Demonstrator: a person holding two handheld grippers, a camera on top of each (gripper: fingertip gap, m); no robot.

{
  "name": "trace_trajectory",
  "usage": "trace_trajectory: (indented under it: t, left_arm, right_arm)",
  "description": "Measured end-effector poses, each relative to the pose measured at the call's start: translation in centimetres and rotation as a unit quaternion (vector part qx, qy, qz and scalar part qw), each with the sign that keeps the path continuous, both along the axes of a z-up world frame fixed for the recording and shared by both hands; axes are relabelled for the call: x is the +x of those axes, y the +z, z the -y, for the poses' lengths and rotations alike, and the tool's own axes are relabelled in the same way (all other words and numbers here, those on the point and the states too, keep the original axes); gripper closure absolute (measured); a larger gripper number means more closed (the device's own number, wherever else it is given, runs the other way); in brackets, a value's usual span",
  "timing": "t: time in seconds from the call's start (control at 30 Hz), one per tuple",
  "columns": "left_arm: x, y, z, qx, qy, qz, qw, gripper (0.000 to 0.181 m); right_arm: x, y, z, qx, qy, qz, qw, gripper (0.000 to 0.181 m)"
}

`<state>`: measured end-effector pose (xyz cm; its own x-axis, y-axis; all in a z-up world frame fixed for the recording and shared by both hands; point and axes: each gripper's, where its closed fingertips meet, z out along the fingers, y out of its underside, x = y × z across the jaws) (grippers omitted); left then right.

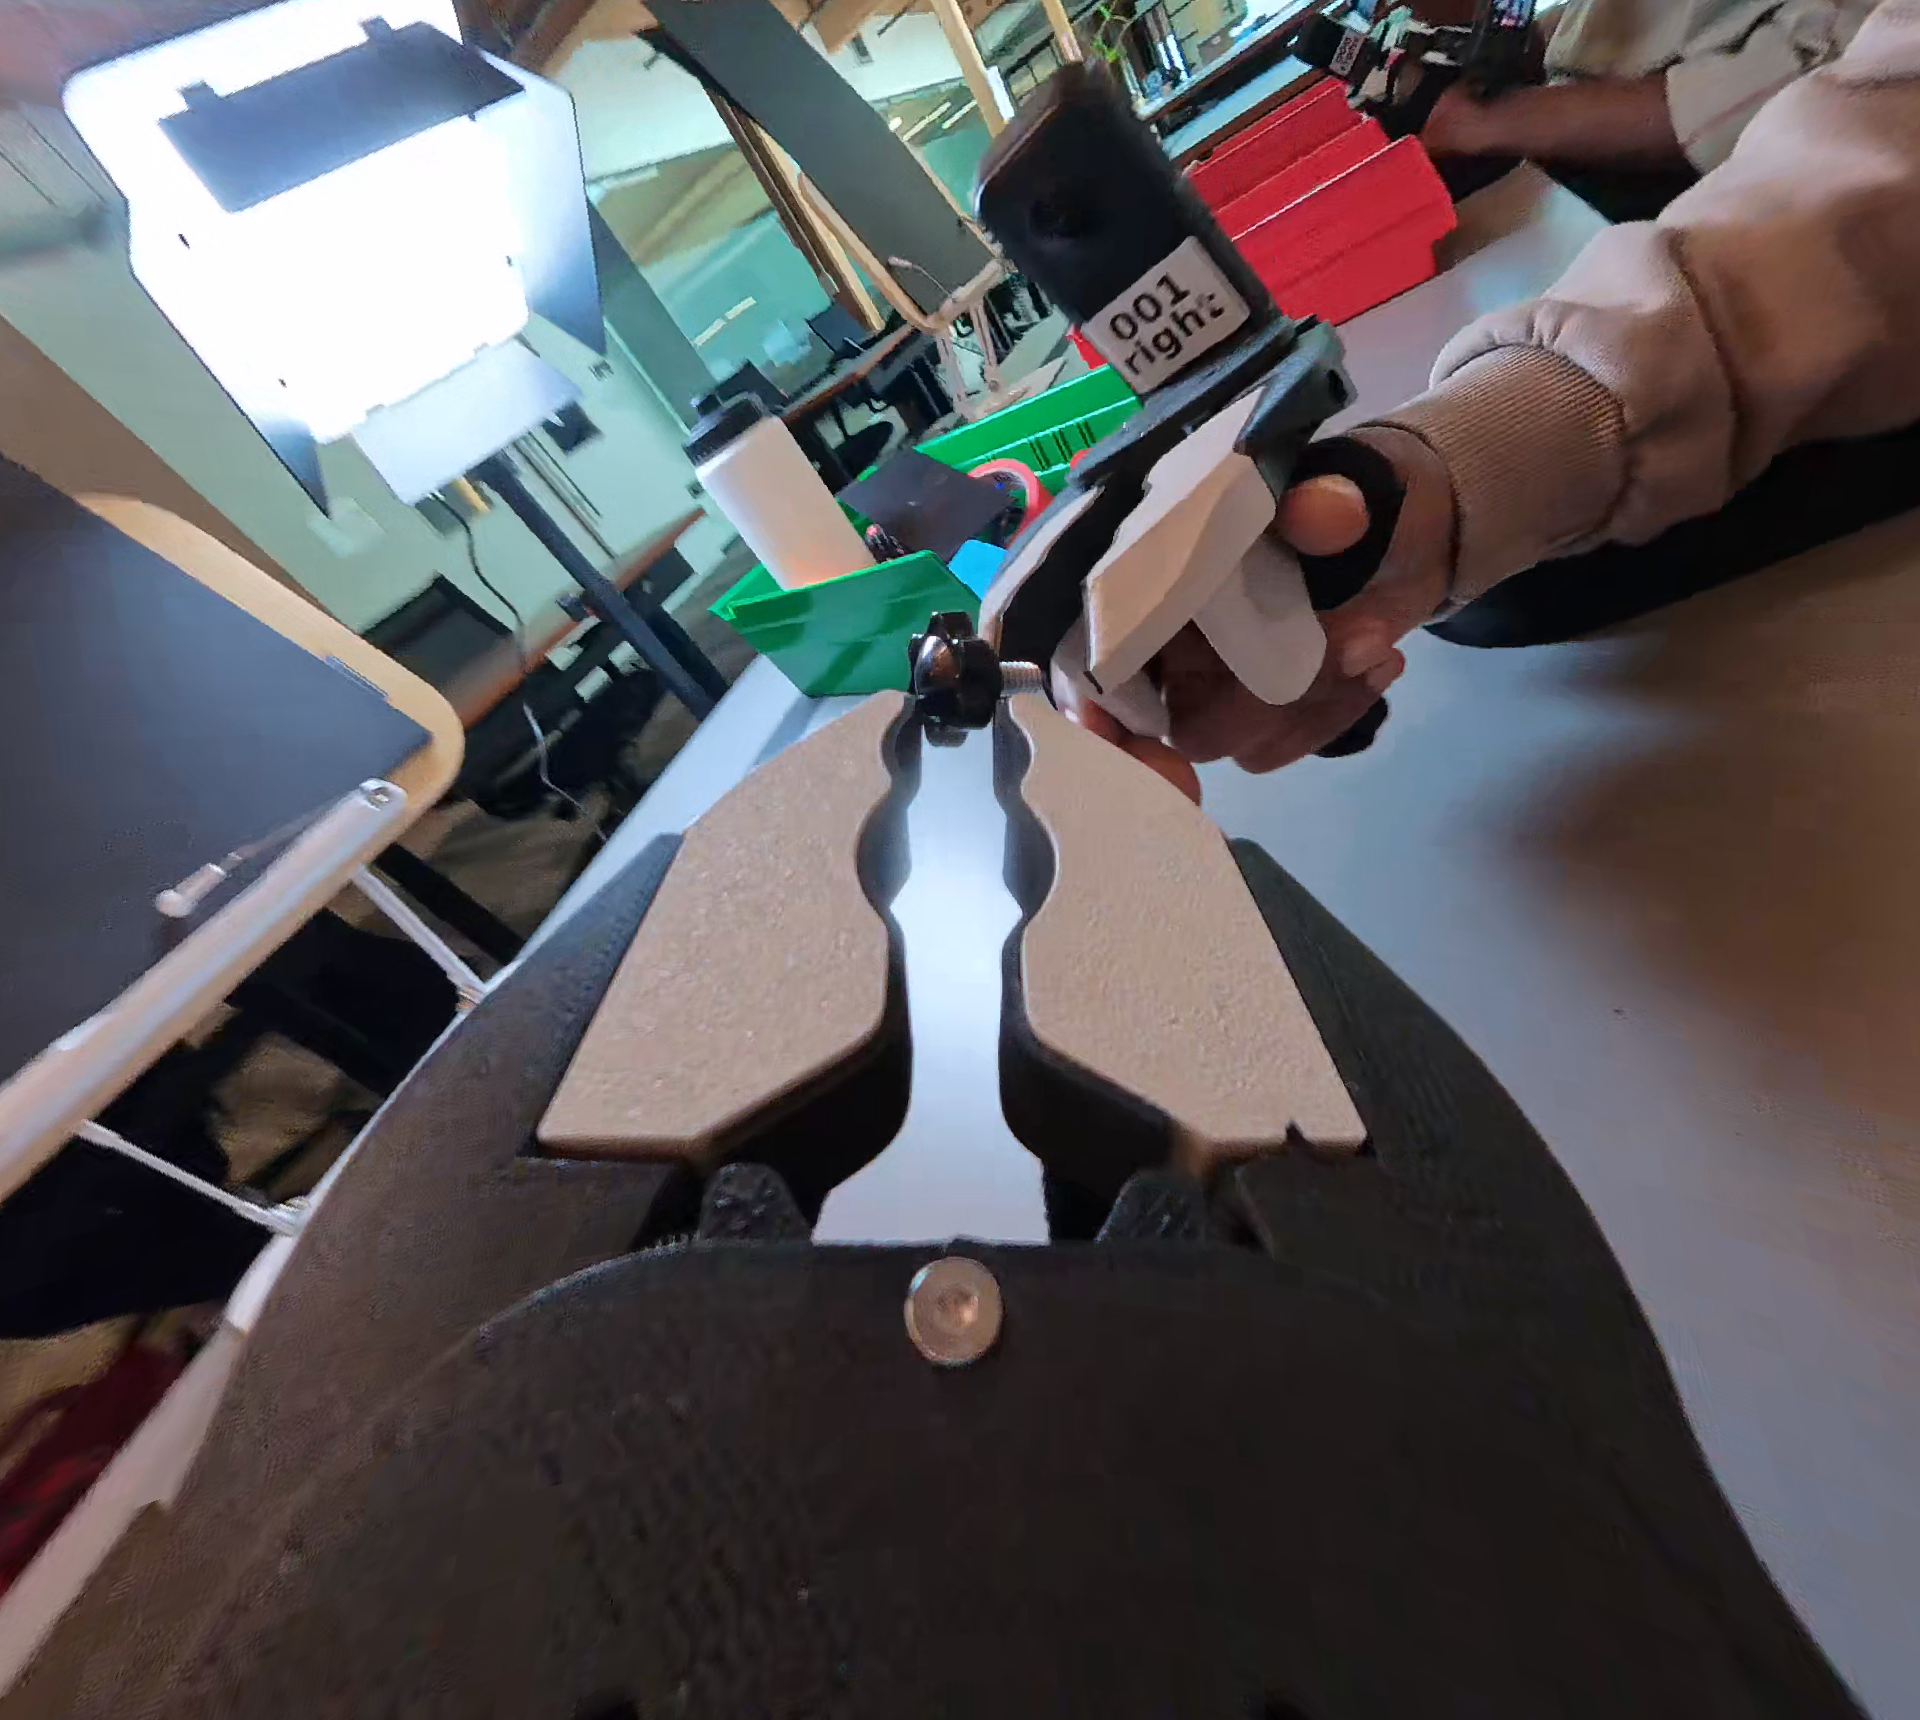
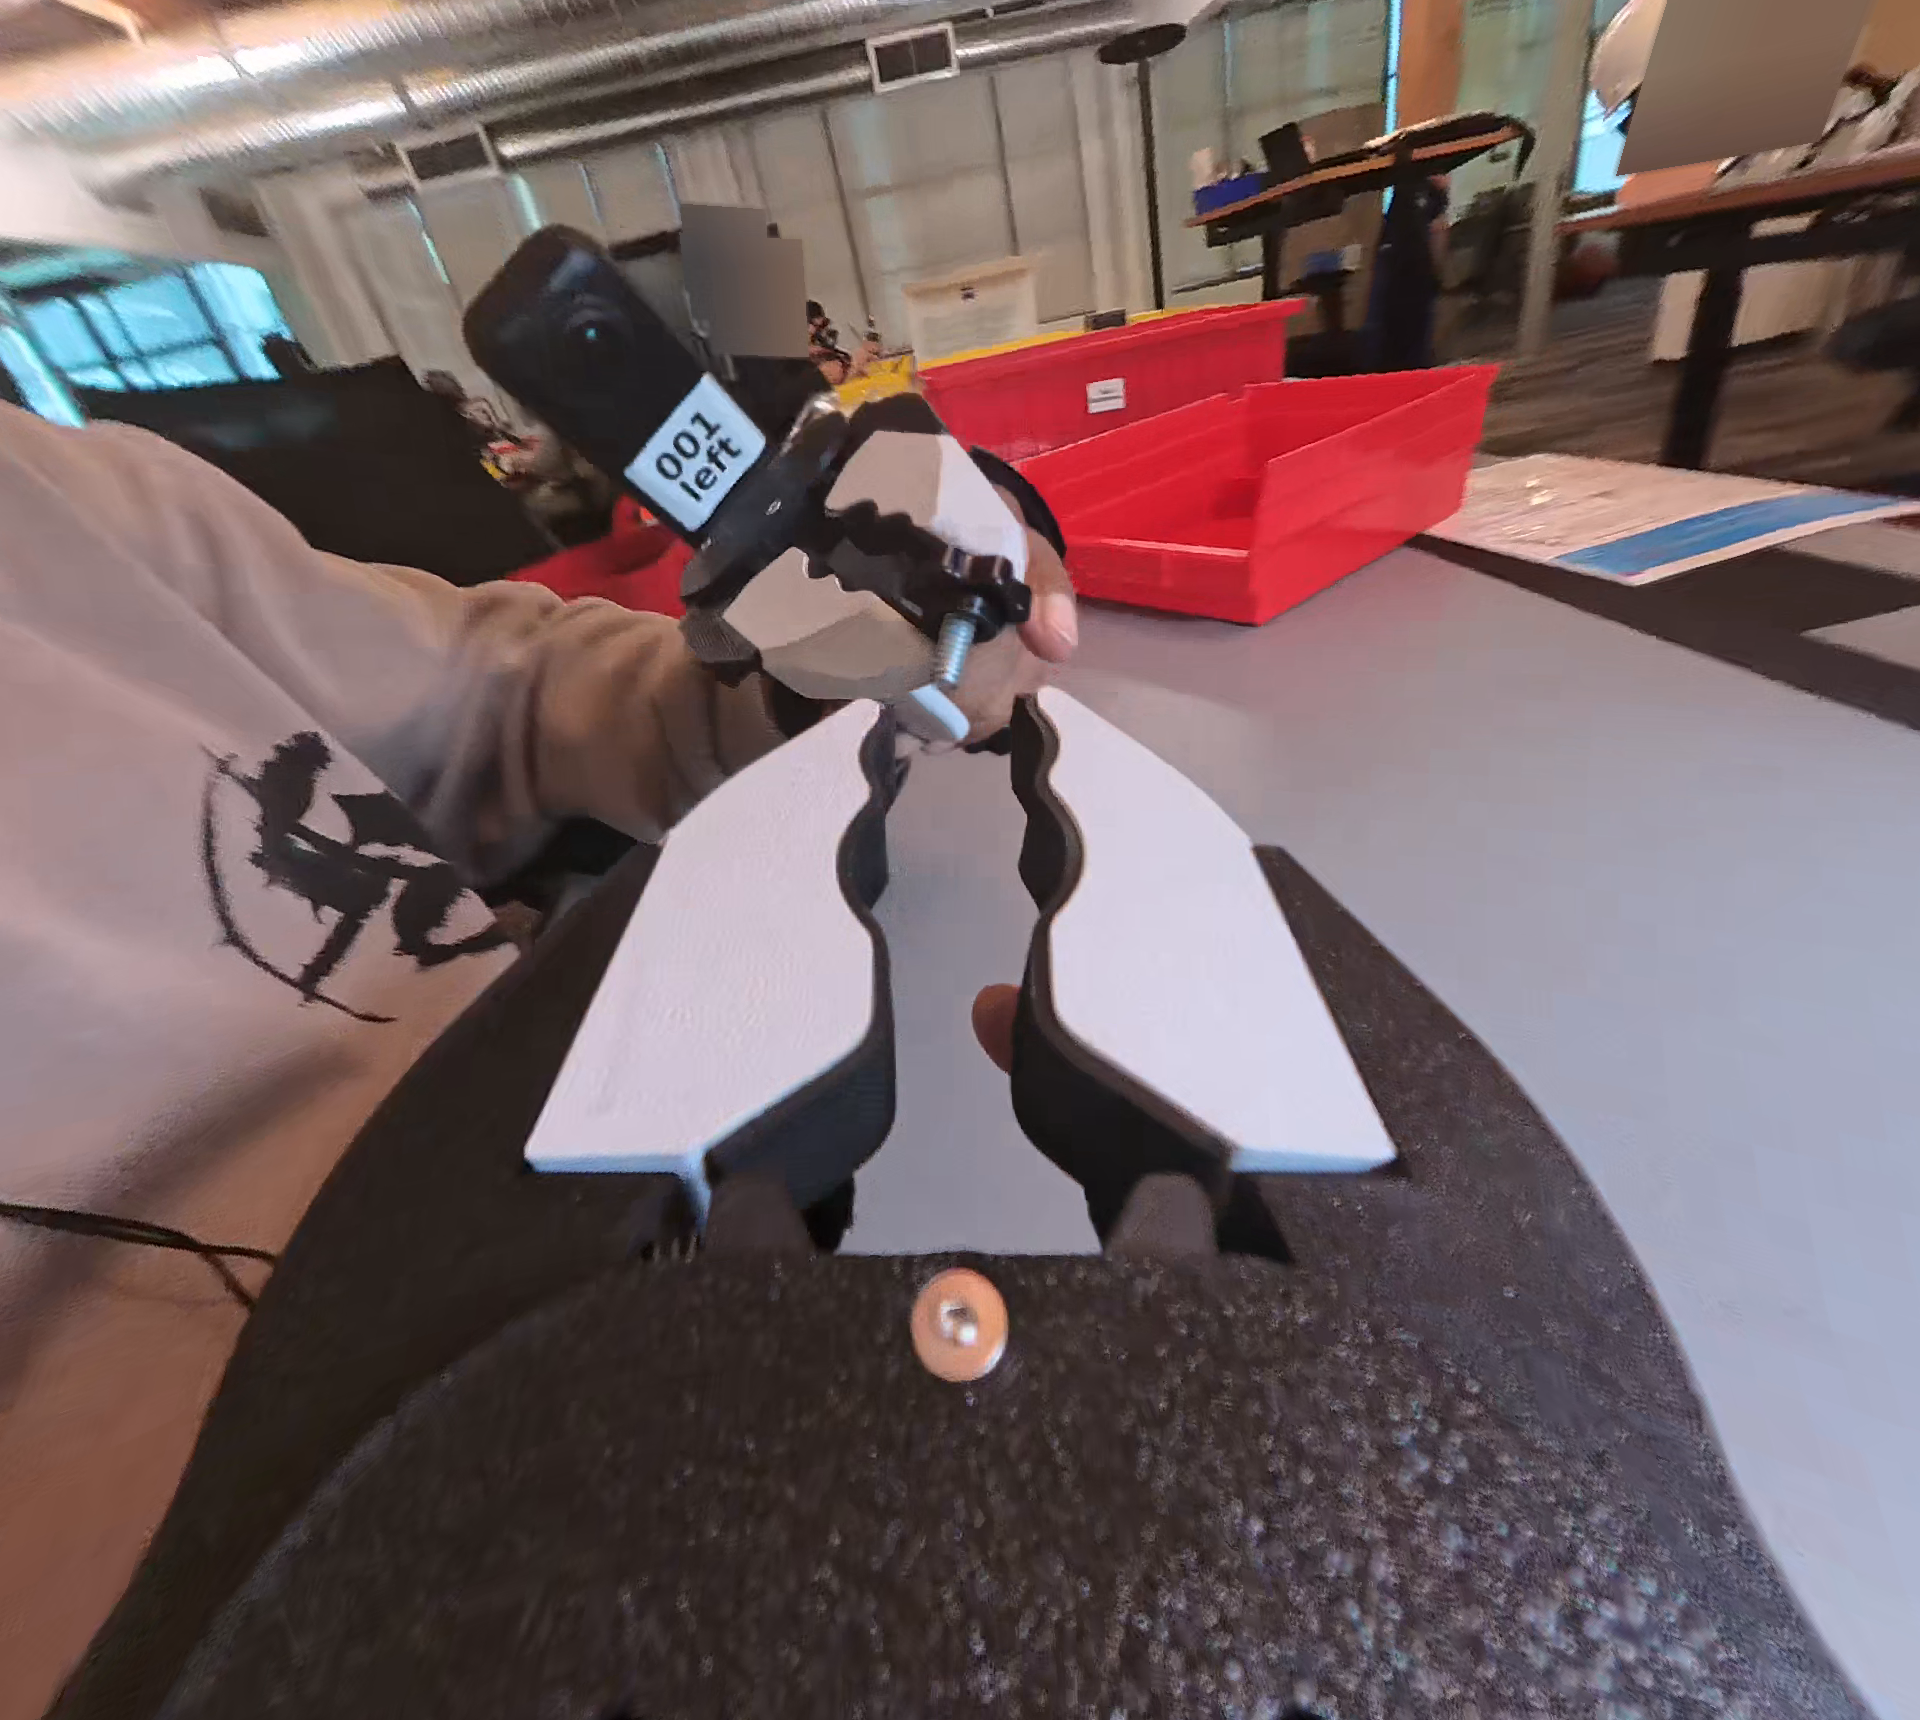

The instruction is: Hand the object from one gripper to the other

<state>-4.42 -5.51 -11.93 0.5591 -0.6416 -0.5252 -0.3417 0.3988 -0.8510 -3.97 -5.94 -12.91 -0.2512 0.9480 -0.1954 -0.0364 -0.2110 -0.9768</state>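
The object is a black star knob on a threaded screw. My left gripper is shut on the knob at its fingertips, above the grey table. The screw points right, and its end reaches the fingertips of the right gripper, held in a hand. In the right wrist view the left gripper holds the knob and screw just beyond my right gripper. The right jaws stand apart with nothing between them. A fingertip shows between the right fingers lower down.
Red bins stand on the table behind the left gripper, and a printed sheet lies at the right. Green bins, a white bottle and a bright lamp panel stand beyond the table's far end. A sleeve fills the left. The grippers are tip to tip, or close to it.
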Motion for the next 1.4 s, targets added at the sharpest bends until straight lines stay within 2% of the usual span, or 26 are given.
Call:
trace_trajectory:
  t: [0.2,0.37,0.43,0.5,0.6,0.7,0.8,0.93,1.03,1.17,1.23,1.3,1.33,1.4]
  left_arm:
    - [0.4,-0.1,0.4,0.054,0.012,-0.039,0.998,0.168]
    - [0.5,-0.3,0.3,0.068,0.018,-0.053,0.996,0.168]
    - [0.4,-0.5,-0.1,0.026,0.013,-0.030,0.999,0.167]
    - [0.1,-1.0,-0.6,-0.050,-0.007,0.014,0.999,0.167]
    - [0.0,-1.4,-0.9,-0.186,-0.058,0.104,0.975,0.158]
    - [-0.1,-1.5,-1.2,-0.292,-0.091,0.183,0.934,0.153]
    - [-0.1,-1.9,-1.8,-0.358,-0.083,0.228,0.902,0.155]
    - [0.0,-3.4,-2.4,-0.399,-0.049,0.234,0.885,0.155]
    - [-0.1,-4.2,-2.9,-0.393,-0.016,0.223,0.892,0.156]
    - [-0.5,-4.7,-3.3,-0.337,0.024,0.165,0.927,0.155]
    - [-0.6,-5.0,-3.4,-0.308,0.039,0.127,0.942,0.165]
    - [-0.7,-5.0,-3.2,-0.283,0.042,0.093,0.954,0.166]
    - [-0.6,-5.0,-3.1,-0.280,0.037,0.087,0.955,0.166]
    - [-0.5,-4.7,-2.8,-0.295,0.013,0.100,0.950,0.166]
  right_arm:
    - [0.1,0.5,0.3,-0.034,0.018,-0.011,0.999,0.171]
    - [0.1,0.4,0.3,-0.024,0.009,-0.006,1.000,0.175]
    - [0.1,0.4,-0.2,0.001,-0.017,-0.004,1.000,0.175]
    - [0.2,0.5,-1.1,0.044,-0.060,-0.005,0.997,0.176]
    - [0.5,0.5,-2.5,0.145,-0.139,0.002,0.980,0.176]
    - [0.6,0.2,-3.7,0.265,-0.217,0.026,0.939,0.176]
    - [0.6,-0.9,-5.1,0.399,-0.296,0.077,0.864,0.175]
    - [0.4,-1.9,-5.6,0.525,-0.335,0.120,0.773,0.175]
    - [0.1,-2.3,-5.5,0.568,-0.338,0.138,0.738,0.175]
    - [-0.6,-3.1,-4.3,0.596,-0.313,0.150,0.724,0.175]
    - [-0.9,-3.5,-3.6,0.597,-0.298,0.148,0.730,0.175]
    - [-0.9,-3.5,-3.3,0.604,-0.288,0.145,0.729,0.175]
    - [-0.8,-3.4,-3.1,0.597,-0.283,0.138,0.738,0.175]
    - [-0.8,-3.0,-2.5,0.547,-0.255,0.114,0.789,0.175]
